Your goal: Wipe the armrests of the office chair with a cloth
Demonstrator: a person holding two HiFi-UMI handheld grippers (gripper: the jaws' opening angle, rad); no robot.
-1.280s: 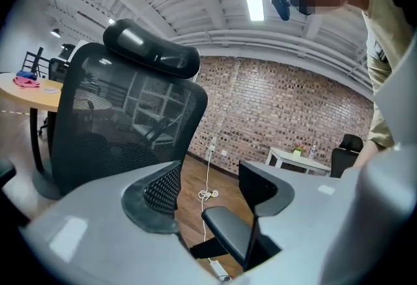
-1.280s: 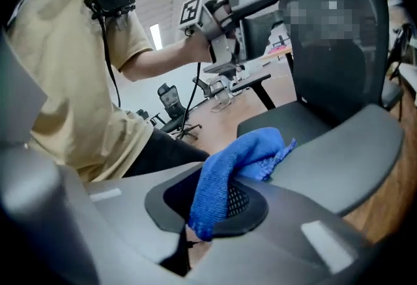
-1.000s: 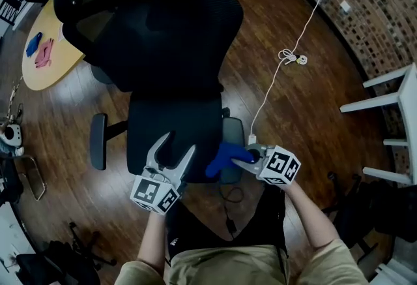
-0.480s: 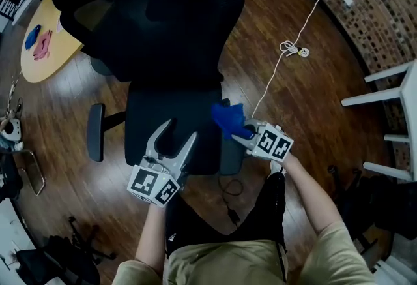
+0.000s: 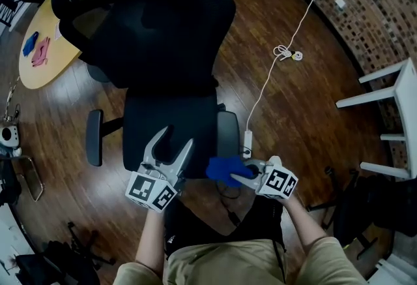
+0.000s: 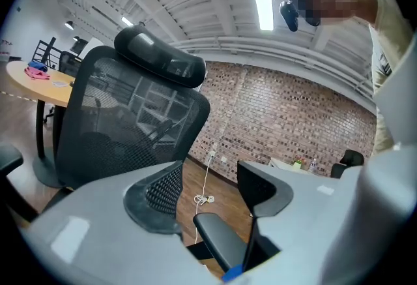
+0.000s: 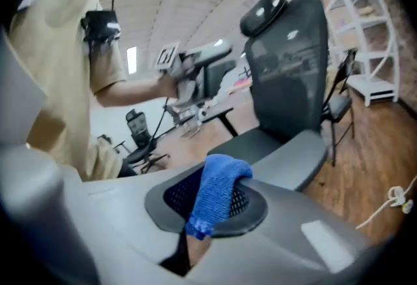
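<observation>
Since wiping needs the cloth (image 5: 223, 168) bunched and firm, the right gripper (image 5: 242, 177) is clamped on it, jaws closed on the fabric with a blue wad sticking out past the tips toward frame left. Right gripper view confirms it: cloth draped over the jaw pad, pinched, tail hanging down. Gripper is angled down at the chair (image 5: 156, 23), which makes sense for dragging the wad along a pad top. Cloth sits low centre in the head view, just off the near end of the right-of-frame armrest (image 5: 228, 134). Can't tell if it touches; looks just clear. My read: lined up at the pad's near end for a stroke. Left gripper (image 5: 176, 139) is empty, jaws apart with nothing between, having just closed a bit. It hangs over the front edge of the seat (image 5: 169, 120), probably parked out of the way. Other armrest (image 5: 95, 137), left of frame, is well apart from the cloth.
</observation>
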